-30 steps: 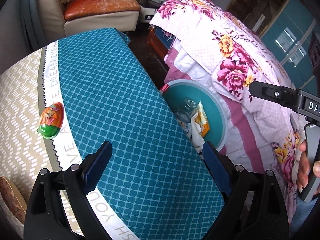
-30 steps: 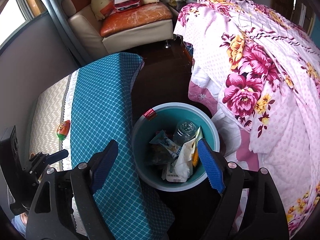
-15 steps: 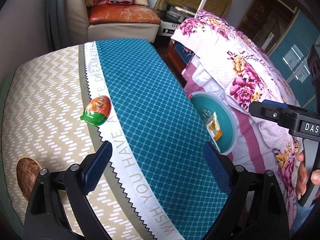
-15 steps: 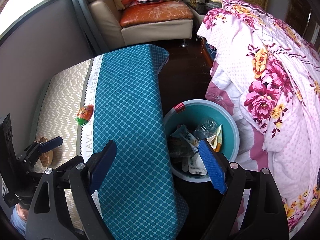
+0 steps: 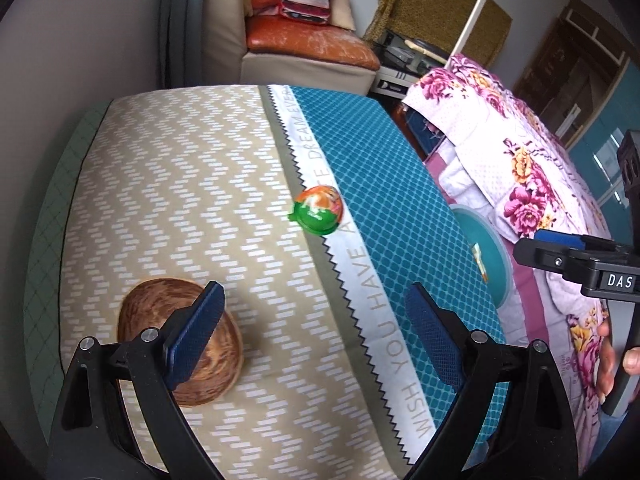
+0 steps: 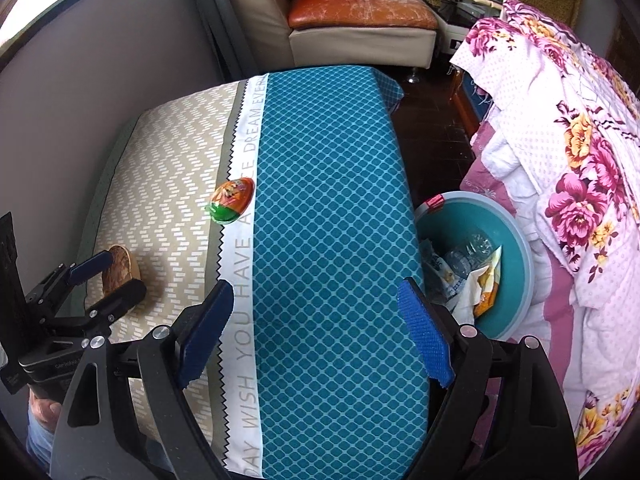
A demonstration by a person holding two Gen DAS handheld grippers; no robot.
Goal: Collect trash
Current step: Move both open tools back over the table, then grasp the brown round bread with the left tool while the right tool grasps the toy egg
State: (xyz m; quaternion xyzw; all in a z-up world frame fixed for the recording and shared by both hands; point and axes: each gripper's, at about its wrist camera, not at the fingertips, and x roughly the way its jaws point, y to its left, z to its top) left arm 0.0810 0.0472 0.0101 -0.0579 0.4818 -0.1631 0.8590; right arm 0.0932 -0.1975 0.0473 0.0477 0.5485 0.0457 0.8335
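An orange and green egg-shaped wrapper [image 5: 318, 209] lies on the tablecloth's white lettered stripe; it also shows in the right wrist view [image 6: 232, 200]. A teal bin [image 6: 516, 240] with a bottle and wrappers stands on the floor right of the table; its rim shows in the left wrist view [image 5: 494, 248]. My left gripper [image 5: 312, 340] is open and empty above the table, the wrapper ahead of it. My right gripper [image 6: 316, 336] is open and empty over the teal part of the cloth. The left gripper also shows in the right wrist view [image 6: 104, 280].
A brown wooden bowl [image 5: 160, 316] sits on the beige cloth by my left finger. The table [image 6: 332, 200] stands against a grey wall. A floral bedspread [image 6: 580, 160] lies to the right. A sofa [image 6: 352, 20] stands behind.
Both grippers have swung left, from over the bin side toward the table. The wrapper is now centred ahead of the left gripper and the wooden bowl has come into view.
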